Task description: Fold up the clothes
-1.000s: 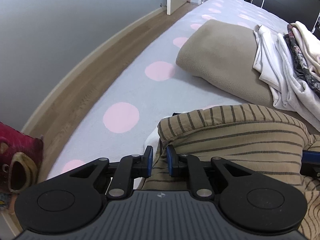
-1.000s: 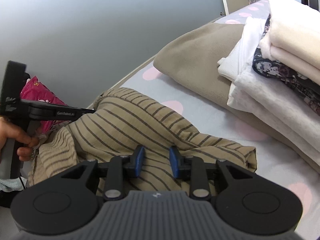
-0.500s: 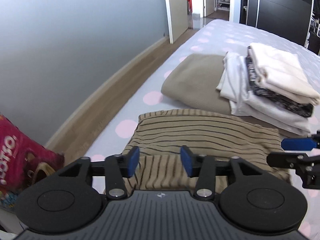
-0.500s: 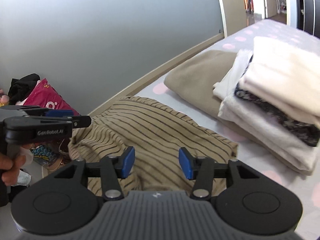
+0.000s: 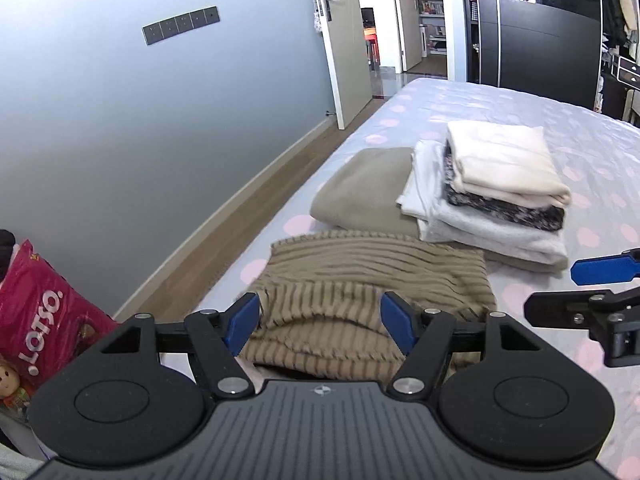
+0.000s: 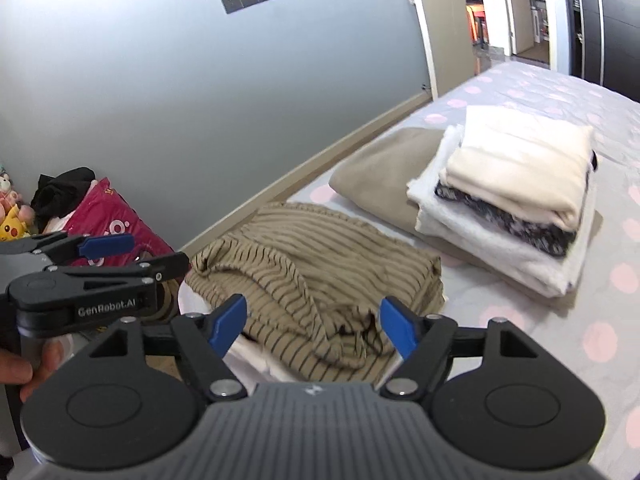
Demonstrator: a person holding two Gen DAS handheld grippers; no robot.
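Loosely bunched striped garment (image 5: 372, 280), both hand-held grippers spread wide.

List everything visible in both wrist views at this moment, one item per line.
Striped garment: one, tan with dark stripes, rumpled on the bed's near end.
Folded clothes stack: one, cream, dark patterned and white layers, atop the tan blanket.
Tan blanket: one, folded, beyond the garment.
Bed: one, grey cover with pink dots.
Pink bag: one, on the floor, left.
Plush toys: several, far left.
Left gripper: open, empty.
Right gripper: open, empty.
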